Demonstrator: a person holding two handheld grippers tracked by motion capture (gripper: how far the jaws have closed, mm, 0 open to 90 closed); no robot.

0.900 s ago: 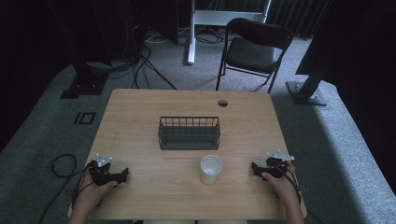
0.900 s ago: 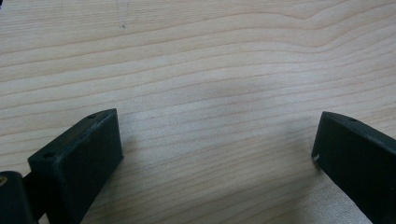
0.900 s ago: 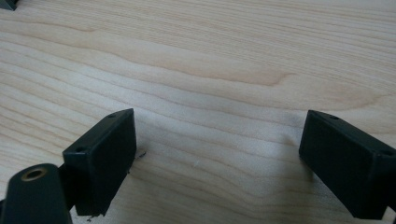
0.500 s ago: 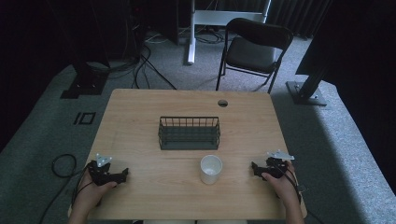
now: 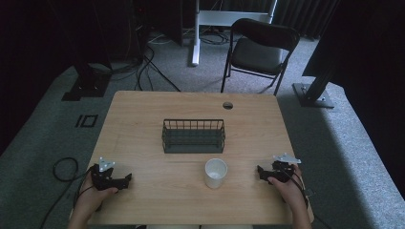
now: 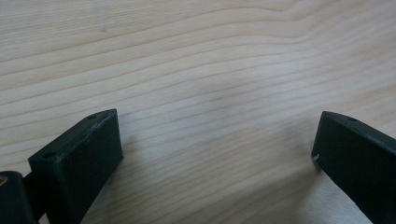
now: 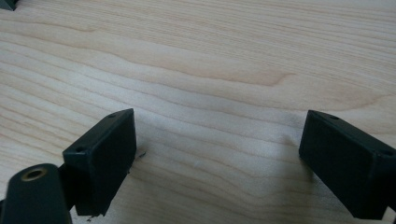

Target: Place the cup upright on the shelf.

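Note:
A white paper cup stands upright on the wooden table, a little in front of a dark wire basket at the table's middle. My left gripper rests on the table near the front left corner, held by a hand, its jaws pointing right. Its own view shows the jaws wide apart over bare wood. My right gripper rests near the front right edge, jaws pointing left toward the cup, well apart from it. In its own view the jaws stand open with nothing between them.
A round cable hole sits in the table's far right part. Beyond the table stand a black folding chair and a white desk leg. Cables lie on the grey carpet at the left.

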